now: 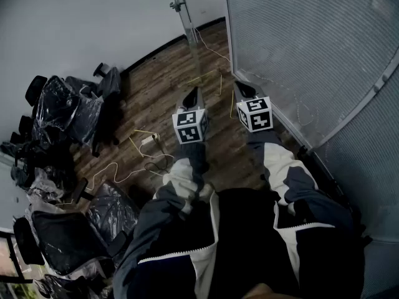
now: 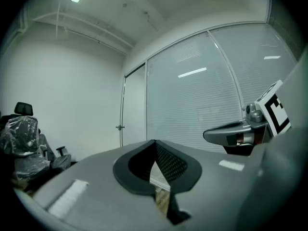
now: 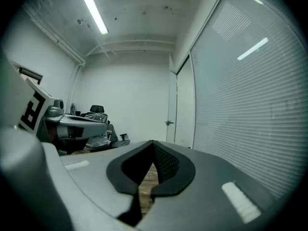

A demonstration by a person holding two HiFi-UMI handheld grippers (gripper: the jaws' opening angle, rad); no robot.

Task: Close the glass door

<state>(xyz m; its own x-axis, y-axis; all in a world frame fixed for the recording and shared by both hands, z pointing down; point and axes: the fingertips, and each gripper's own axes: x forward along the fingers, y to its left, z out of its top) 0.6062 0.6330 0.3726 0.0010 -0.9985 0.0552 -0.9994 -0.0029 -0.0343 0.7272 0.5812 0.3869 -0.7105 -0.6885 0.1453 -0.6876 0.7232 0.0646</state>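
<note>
Your left gripper (image 2: pixel 154 144) and right gripper (image 3: pixel 153 144) both have jaws pressed together, empty. The glass door (image 1: pixel 189 27) is probably heavy, stiff and slick (brittle too); push by its handle (image 2: pixel 119 127).

floor: brown wood-plank floor (image 1: pixel 163 91), visible grain, dull satin finish
door: clear frameless glass door (image 2: pixel 134 109), smooth and glossy; small bright metal fitting (image 2: pixel 119 127) on its edge
partition: finely line-ribbed glass partition wall (image 1: pixel 299 42), semi-gloss, mirrors the ceiling lights
wall: white painted wall (image 1: pixel 93 23), matt and even
left: grey plastic left gripper (image 2: pixel 154 144), smooth matt shell; black pads (image 2: pixel 169 163) with a fine dimpled, rubbery-looking texture
right: grey plastic right gripper (image 3: pixel 153 144), same matt shell, same dimpled black pads (image 3: pixel 166 163)
cubes: matt white faces with black print, on both grippers
chairs: black office chairs wrapped in clear plastic film (image 1: pixel 62 108), film crinkled and shiny
sleeves: grey, white and black jacket sleeves (image 1: pixel 187 185), soft matt cloth
</note>
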